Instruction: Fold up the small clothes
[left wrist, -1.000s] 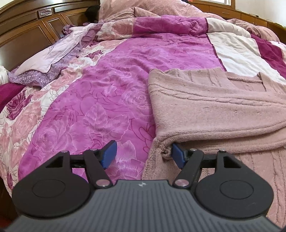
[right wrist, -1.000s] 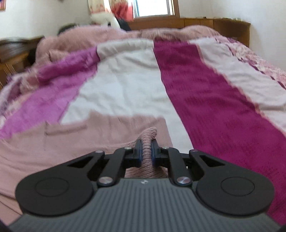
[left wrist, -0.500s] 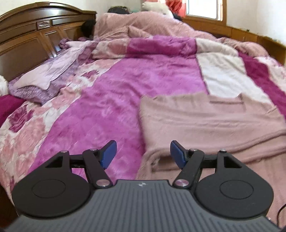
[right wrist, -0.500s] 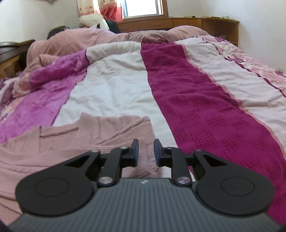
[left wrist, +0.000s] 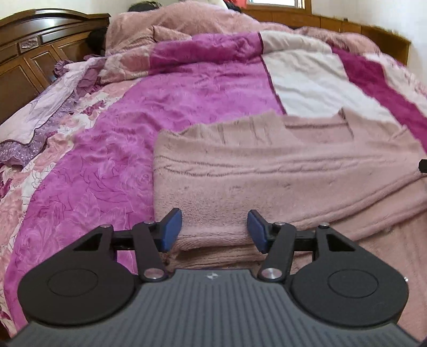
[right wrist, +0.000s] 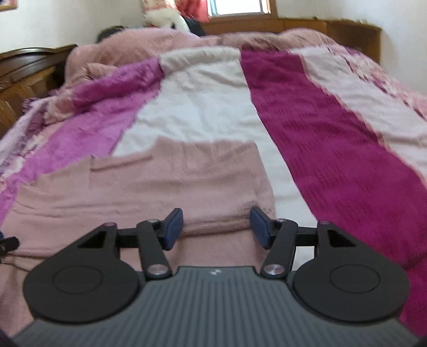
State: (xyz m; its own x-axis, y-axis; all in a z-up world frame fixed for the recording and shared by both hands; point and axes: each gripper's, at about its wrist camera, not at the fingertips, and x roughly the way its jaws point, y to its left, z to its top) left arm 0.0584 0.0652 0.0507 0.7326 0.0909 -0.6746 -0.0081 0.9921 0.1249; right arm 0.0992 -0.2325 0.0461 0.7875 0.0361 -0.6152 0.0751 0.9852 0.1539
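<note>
So the left gripper (left wrist: 214,231) is seen with its jaws spread roughly halfway, having just been closing a bit, and the folded edge of the pink knit sweater (left wrist: 267,176) is framed between the two blue pads (left wrist: 170,229), but nothing is actually pinched; whether the pads are brushing the fabric can't be told. The right gripper (right wrist: 217,227) is spread about the same, jaws having just been opening, and the sweater's (right wrist: 160,186) lower right edge is seen in the gap, released rather than gripped. The sweater itself is laid flat across the lower middle of both views, folded over on itself, with its left edge resting on the magenta floral blanket (left wrist: 112,149) and its far edge on the white-and-crimson striped bedspread (right wrist: 333,149). By count: one sweater, two grippers, four blue pads in all, two bed covers under the work. A dark wooden headboard (left wrist: 29,50) is found in the upper left of the left view, a heaped dusty-pink quilt (right wrist: 138,45) along the top of both, and one window (right wrist: 240,6) at the top of the right view. Some motion blur is noted in both.
</note>
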